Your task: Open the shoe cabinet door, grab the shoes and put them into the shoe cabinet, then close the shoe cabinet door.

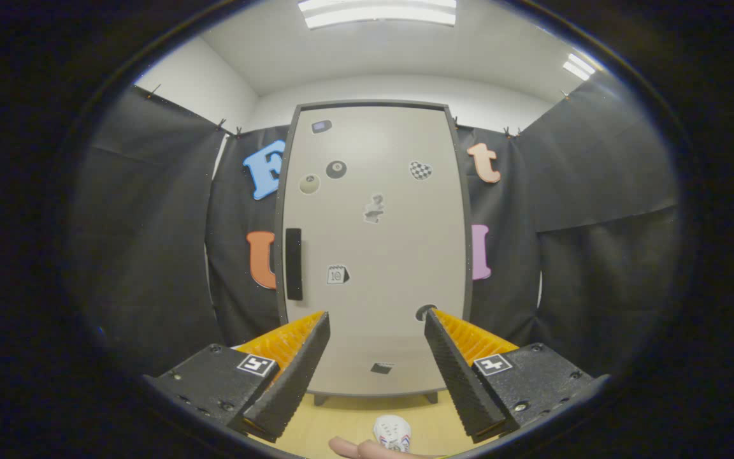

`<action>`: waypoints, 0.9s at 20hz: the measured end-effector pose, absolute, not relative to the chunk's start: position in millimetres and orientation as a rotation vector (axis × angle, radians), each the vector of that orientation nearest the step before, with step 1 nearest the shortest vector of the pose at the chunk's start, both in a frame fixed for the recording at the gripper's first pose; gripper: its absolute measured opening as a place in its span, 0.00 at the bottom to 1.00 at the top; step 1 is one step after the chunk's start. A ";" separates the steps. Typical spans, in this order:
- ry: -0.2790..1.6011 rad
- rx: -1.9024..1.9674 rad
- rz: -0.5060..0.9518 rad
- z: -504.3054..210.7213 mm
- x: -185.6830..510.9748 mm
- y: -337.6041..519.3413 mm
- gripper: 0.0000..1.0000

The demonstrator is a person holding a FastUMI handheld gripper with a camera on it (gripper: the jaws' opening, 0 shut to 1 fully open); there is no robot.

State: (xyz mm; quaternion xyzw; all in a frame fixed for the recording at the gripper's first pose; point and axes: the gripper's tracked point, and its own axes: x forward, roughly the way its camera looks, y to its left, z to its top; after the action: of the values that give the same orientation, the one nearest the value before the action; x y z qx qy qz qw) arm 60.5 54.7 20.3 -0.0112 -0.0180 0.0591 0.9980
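Since the cabinet (376, 248) stands shut, we read this as the very start: the door has to come open before any shoe goes in. We take that cabinet as our landmark. It stands upright on short feet on the pale floor (341, 424), backed against the black booth cloth, and its door fills its whole front. The handle (294, 264), a dark upright bar, sits at the door's left edge about halfway up, which tells us the door most likely hinges on the right and swings out from the left. Small stickers are scattered over the door; they matter little to the job.

Our gripper (376, 322) faces the door squarely, some way short of it, with its fingers spread wide and nothing between them. We judge that it is held open so that it can close around the handle, and held back so that the whole door stays in sight while we aim. The handle lies up and to the left of the left fingertip, so the next move calls for a shift leftward and forward.

Down on the floor in front of the cabinet, a small white shoe (392, 432) waits, with a fingertip (348, 448) just beside it. Placed there, it stays close at hand without blocking the door's swing, as far as we can judge.
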 end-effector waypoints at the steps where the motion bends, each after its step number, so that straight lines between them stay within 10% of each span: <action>1: -0.041 -0.027 0.132 24.4 68.3 64.4 0.98; 18: 0.025 -0.037 0.253 32.1 231.4 201.6 0.95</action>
State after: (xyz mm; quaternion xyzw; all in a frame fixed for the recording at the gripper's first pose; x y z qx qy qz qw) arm 231.4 201.6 32.1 -0.0184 0.0123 0.1260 0.9918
